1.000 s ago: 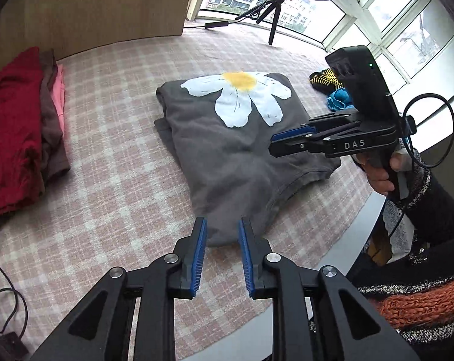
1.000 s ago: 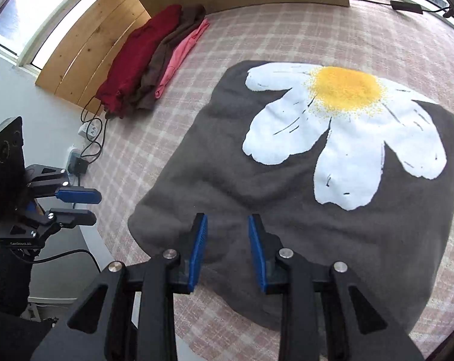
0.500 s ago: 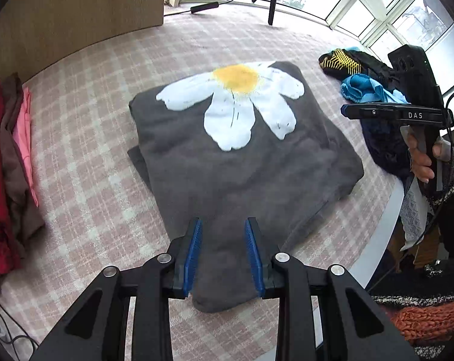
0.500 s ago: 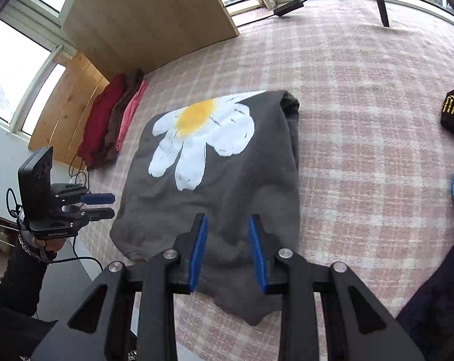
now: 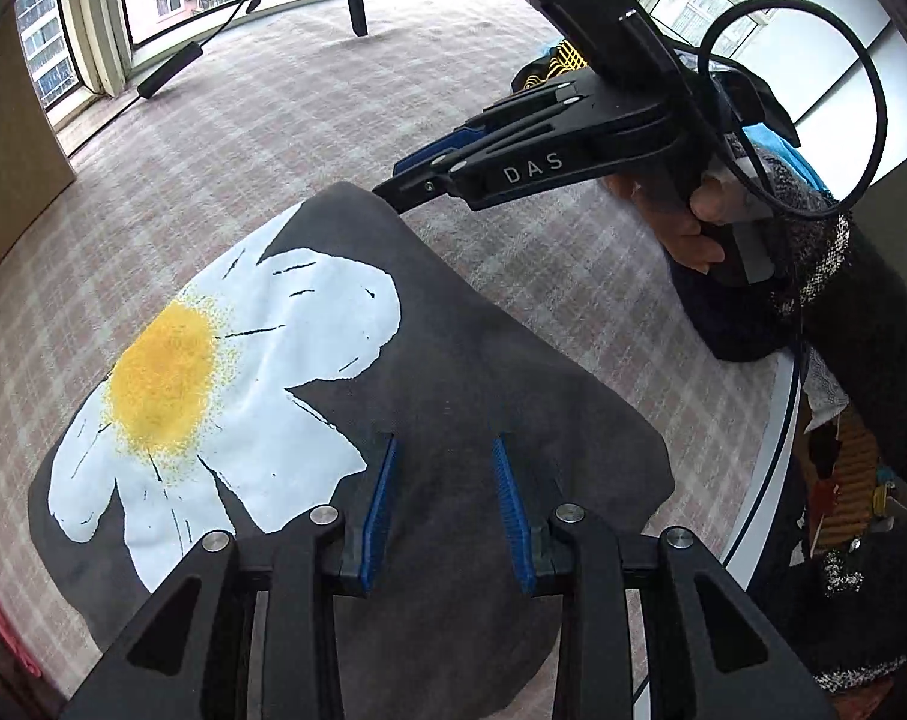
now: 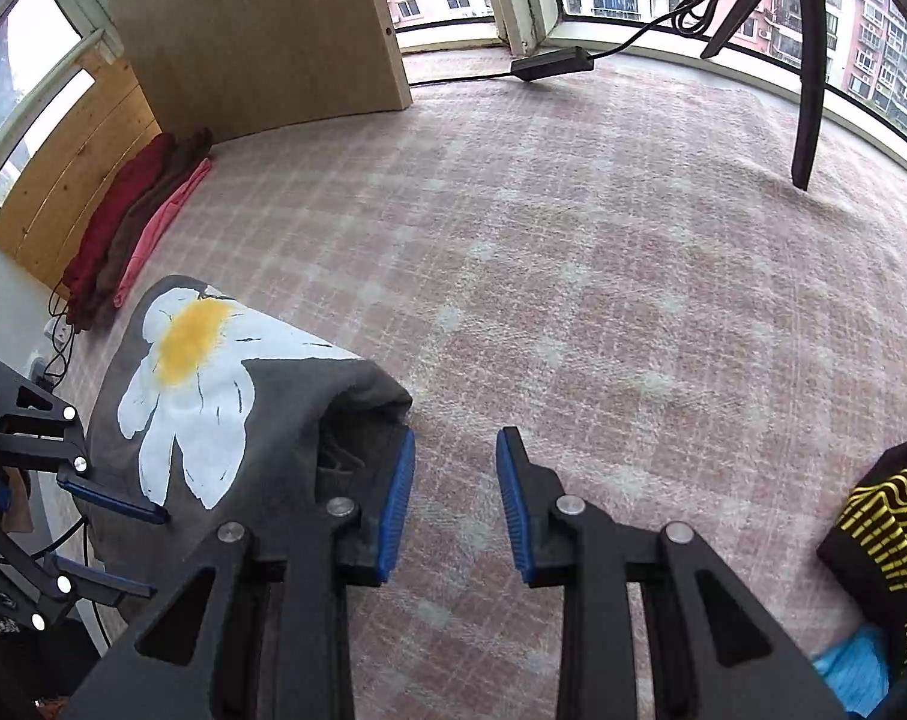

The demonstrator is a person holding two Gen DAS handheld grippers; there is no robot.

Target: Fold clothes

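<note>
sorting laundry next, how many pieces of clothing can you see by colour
grey with daisy print: 1, the folded top
dark red: 1
brown: 1
pink: 1
black with yellow stripes: 1
bright blue: 1
total: 6, counting only what shows; the stack by the wooden board may hide more

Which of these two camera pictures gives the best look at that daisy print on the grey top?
The left wrist view: the daisy print fills the left part of the picture, large and sharp, with its yellow centre and white petals. In the right wrist view the same daisy sits small and stretched near the lower left edge.
</note>
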